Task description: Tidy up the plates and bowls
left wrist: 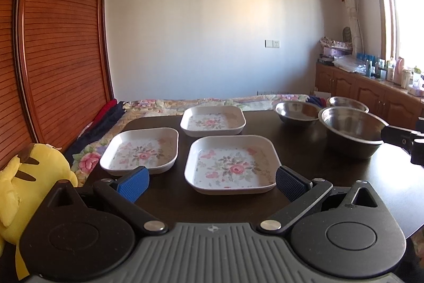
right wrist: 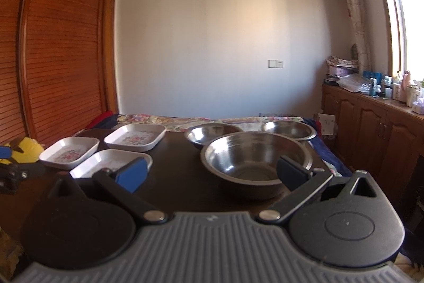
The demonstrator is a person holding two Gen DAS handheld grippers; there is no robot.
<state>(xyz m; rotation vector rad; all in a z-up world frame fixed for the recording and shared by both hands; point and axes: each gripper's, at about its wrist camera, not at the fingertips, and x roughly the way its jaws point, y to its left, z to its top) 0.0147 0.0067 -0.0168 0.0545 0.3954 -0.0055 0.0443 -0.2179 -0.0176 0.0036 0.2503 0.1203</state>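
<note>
Left gripper (left wrist: 212, 183): fingers spread wide, blue pads either side of the nearest plate's front edge, gripping nothing.
Nearest plate (left wrist: 232, 168): square, white, floral print, on the dark table (left wrist: 344, 177), just ahead of the left gripper.
Left plate (left wrist: 140, 151): same pattern, just beside the nearest one, apart from it.
Far plate (left wrist: 213, 120): behind the other two, near the table's far edge.
Right gripper (right wrist: 212, 171): fingers wide apart, empty; the right pad sits at the near rim of the big bowl, and contact cannot be told.
Big steel bowl (right wrist: 255, 158): upright, closest to the right gripper.
Two smaller steel bowls (right wrist: 213, 135) (right wrist: 288, 129): behind it, side by side.
Yellow plush toy (left wrist: 29, 177): off the table's left side.
</note>
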